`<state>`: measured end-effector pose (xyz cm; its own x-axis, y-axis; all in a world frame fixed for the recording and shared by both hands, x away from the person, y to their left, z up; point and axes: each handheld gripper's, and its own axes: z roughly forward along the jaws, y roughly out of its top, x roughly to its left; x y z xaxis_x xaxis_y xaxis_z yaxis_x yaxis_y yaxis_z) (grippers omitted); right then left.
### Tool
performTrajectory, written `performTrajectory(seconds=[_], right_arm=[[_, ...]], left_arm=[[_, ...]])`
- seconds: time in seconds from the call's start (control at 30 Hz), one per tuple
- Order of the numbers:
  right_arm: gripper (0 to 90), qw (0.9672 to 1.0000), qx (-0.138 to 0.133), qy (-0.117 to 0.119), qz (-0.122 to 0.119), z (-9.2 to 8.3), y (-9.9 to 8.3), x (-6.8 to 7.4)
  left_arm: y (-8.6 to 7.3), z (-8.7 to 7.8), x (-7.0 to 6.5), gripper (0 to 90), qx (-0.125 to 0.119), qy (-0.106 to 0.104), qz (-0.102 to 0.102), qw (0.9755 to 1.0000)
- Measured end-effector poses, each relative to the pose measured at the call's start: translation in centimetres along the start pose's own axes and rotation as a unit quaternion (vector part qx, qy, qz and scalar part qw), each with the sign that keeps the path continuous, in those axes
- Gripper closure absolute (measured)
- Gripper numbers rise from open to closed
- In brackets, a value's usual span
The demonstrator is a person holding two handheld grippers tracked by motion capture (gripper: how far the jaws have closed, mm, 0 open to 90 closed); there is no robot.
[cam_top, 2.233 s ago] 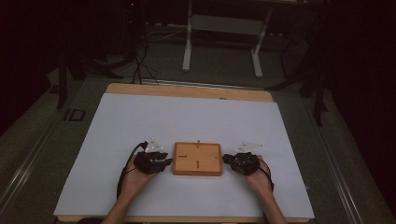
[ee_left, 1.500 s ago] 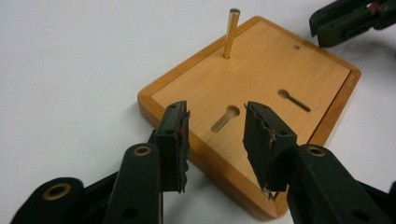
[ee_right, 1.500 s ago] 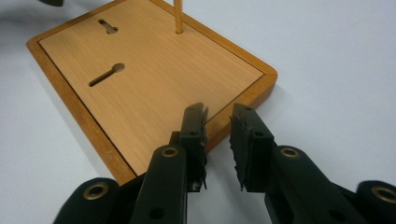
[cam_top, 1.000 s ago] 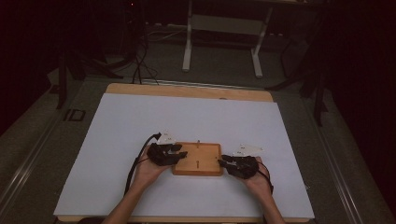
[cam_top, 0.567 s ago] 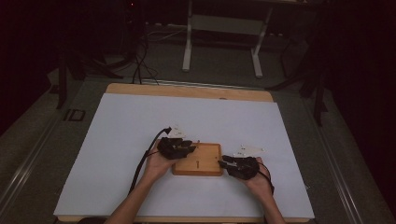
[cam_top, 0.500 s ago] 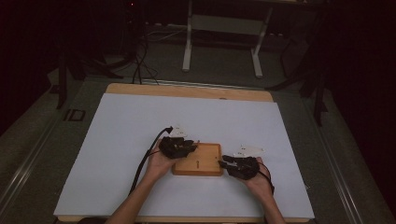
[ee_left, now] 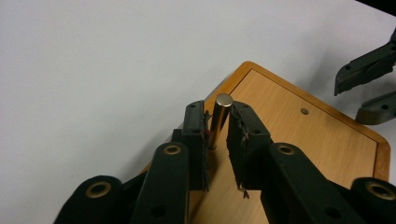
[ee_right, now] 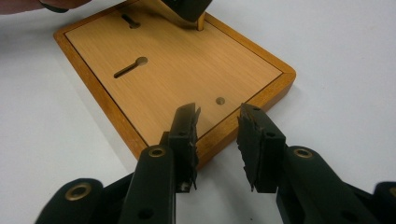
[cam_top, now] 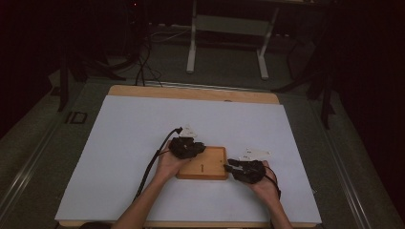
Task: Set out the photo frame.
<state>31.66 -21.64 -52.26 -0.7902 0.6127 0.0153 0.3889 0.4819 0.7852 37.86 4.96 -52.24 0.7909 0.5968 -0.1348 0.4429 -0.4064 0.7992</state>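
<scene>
Left gripper jaws closing around upright metal pin, right gripper jaws released beside wooden board.

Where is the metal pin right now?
In the left gripper view the pin stands upright near a corner of the wooden board, between the left gripper's closing jaws.

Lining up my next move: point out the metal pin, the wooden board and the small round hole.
metal pin [ee_left: 223,99], left gripper view, its top.
wooden board [ee_right: 187,70], right gripper view, bare face.
small round hole [ee_right: 220,100], right gripper view, centre.

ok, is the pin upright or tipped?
Upright. In the left gripper view the pin stands in the board at its corner, between the left gripper's fingers.
</scene>
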Motion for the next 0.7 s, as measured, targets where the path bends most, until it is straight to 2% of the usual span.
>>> performTrajectory(seconds=[0.13, 0.7], right_arm=[[66.8, 1.0, 0.0, 0.0, 0.0, -0.01, -0.01, -0.02], [64.3, 1.0, 0.001, 0.008, -0.005, -0.06, 0.0, 0.05]], left_arm=[[0.0, 0.23, 0.18, 81.2, -0.003, -0.008, -0.006, 0.9999], [-0.06, 0.43, 0.88, 83.0, -0.003, -0.031, -0.024, 0.9992]])
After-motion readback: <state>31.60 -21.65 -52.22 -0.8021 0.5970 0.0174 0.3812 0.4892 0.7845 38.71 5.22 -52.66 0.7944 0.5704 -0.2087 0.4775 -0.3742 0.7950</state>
